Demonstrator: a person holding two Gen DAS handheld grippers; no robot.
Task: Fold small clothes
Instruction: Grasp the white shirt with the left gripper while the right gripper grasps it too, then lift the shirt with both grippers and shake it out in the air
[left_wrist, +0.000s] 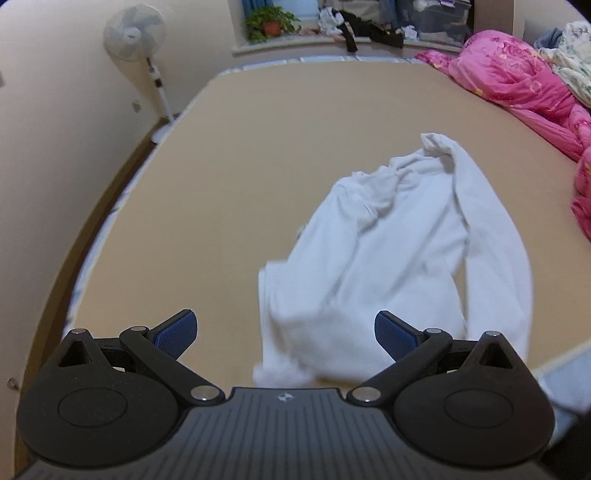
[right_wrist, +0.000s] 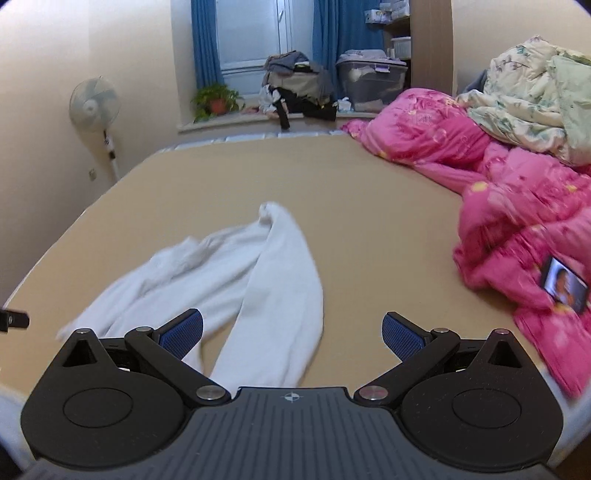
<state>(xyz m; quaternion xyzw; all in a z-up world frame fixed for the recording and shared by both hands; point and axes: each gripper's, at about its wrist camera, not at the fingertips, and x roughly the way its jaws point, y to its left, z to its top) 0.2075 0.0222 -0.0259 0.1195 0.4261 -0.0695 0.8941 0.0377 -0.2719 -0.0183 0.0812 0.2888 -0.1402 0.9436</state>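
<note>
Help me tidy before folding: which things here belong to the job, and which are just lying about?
For the job:
white long-sleeved top
left tool, open
right tool, open

Lying about:
pink quilt
floral quilt
phone on the pink quilt
standing fan
potted plant

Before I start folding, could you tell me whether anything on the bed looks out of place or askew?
The white top lies crooked and rumpled on the tan bed surface, one sleeve trailing toward the near edge. A phone with its screen lit rests on the pink quilt. Both grippers are open and empty.
</note>
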